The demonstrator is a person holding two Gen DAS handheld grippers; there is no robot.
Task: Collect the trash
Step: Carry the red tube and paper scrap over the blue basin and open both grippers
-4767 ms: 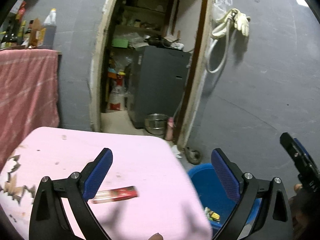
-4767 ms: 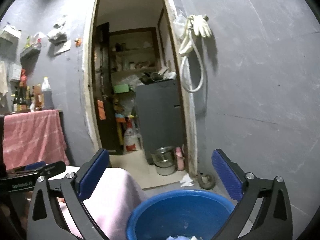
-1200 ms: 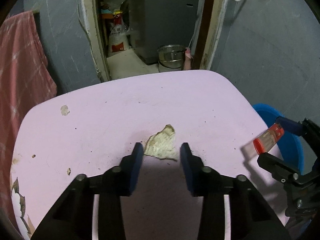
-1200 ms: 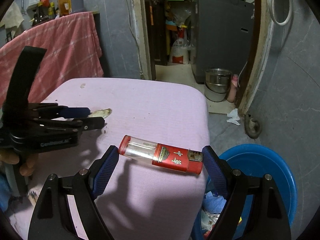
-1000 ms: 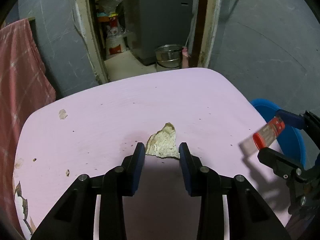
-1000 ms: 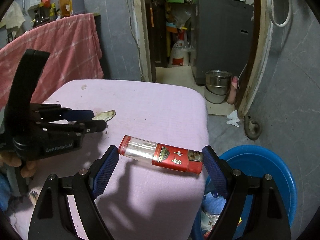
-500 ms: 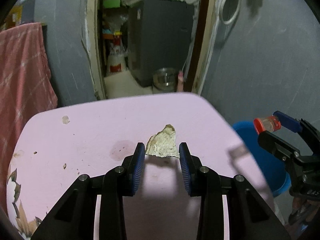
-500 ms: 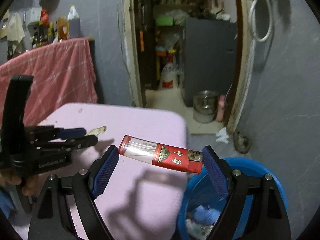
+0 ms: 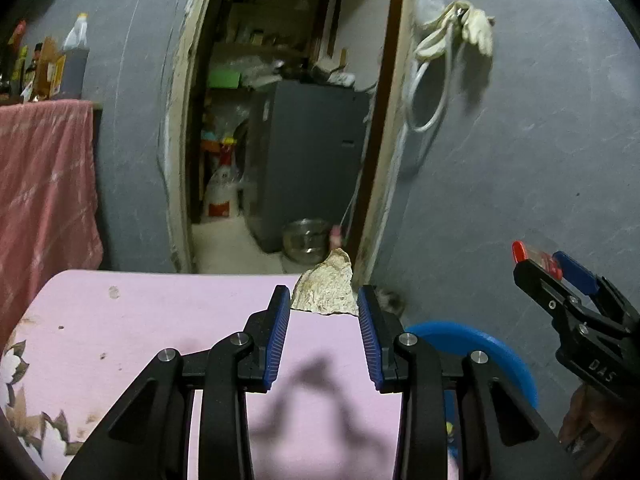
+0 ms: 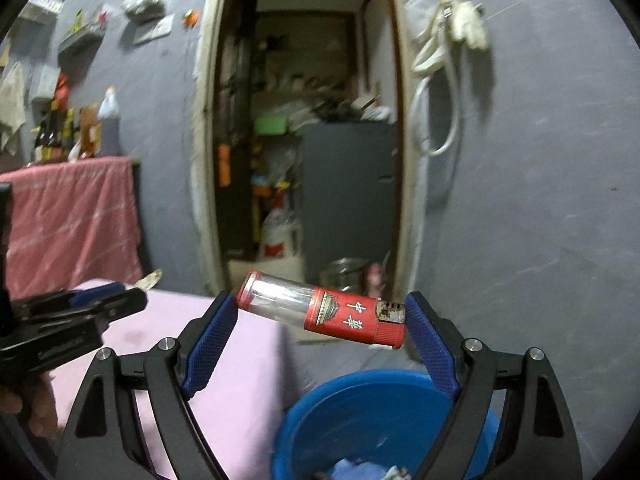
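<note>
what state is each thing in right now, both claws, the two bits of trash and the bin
left claw: shut on the crumpled scrap, lifted off the table
crumpled scrap: pinched between the pads, in the air
right claw: shut on the red tube, held end to end
red tube: gripped, tilted, above the blue basin
blue basin: on the floor beside the pink table, trash already inside

You face a grey wall [image 9: 500,168] with an open doorway [image 9: 280,120]; through it stands a dark grey cabinet [image 9: 308,152] on a pale floor, shelves behind; a white hose [image 10: 436,92] hangs right of the frame; a pink cloth [image 9: 44,184] drapes at left.
</note>
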